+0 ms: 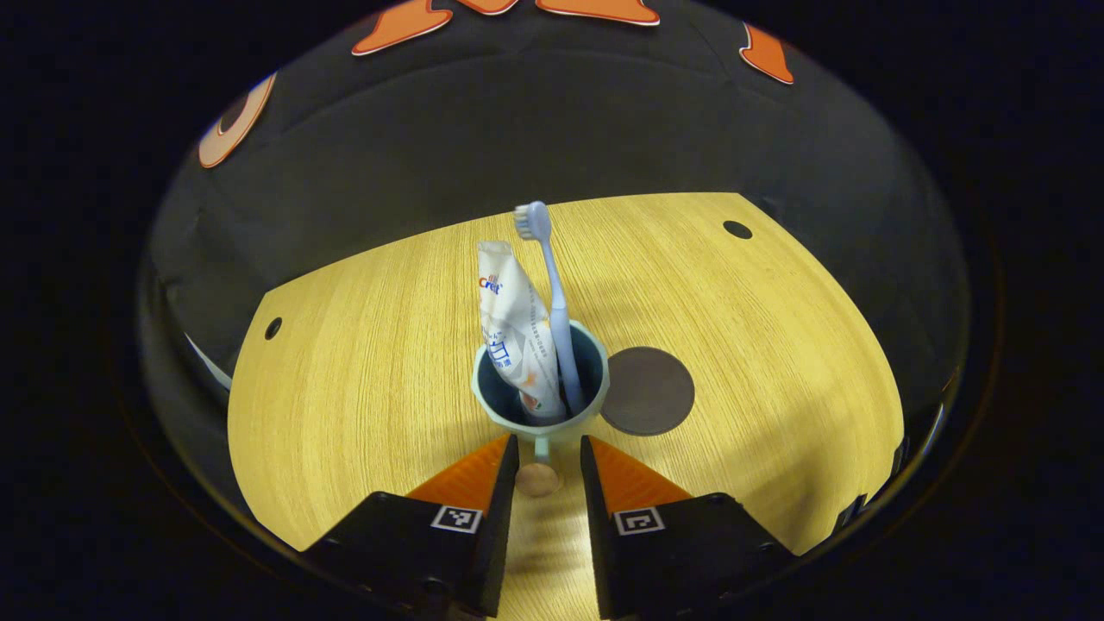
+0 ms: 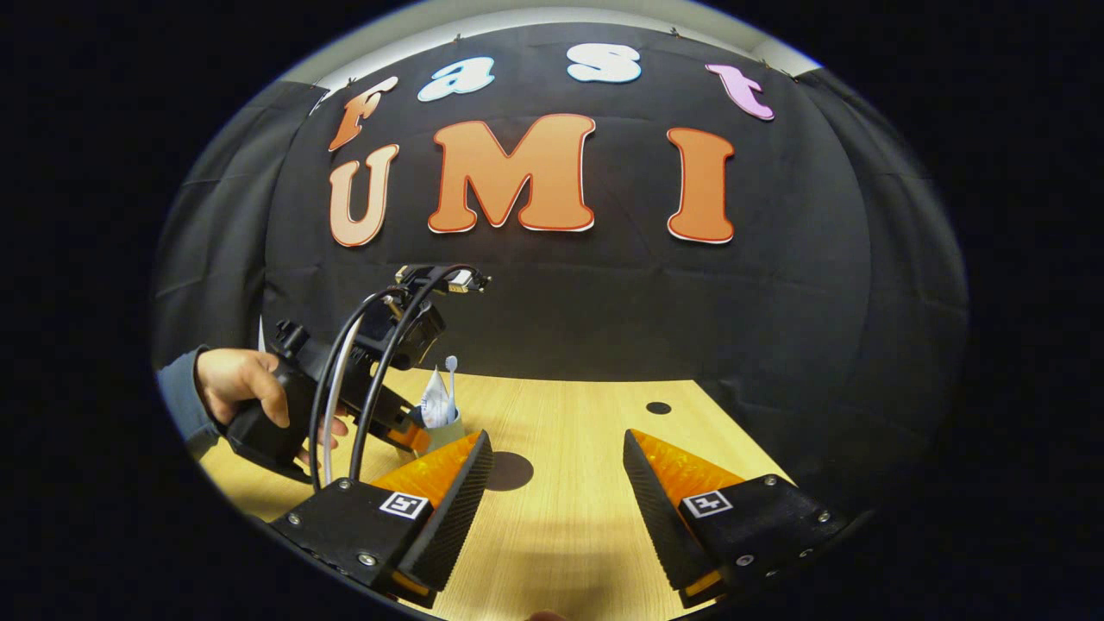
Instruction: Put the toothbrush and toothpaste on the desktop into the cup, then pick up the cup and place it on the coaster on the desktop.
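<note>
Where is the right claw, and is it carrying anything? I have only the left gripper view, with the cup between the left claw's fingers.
Observer: In the right gripper view the right claw is open above the bare desktop, with nothing between its fingers.
Operator: Is it close to the cup?
Observer: No. The cup stands farther off, ahead and to its left, with the left claw at it.
Operator: Who steadies that left claw?
Observer: A person's hand grips its handle at the left edge of that view.
</note>
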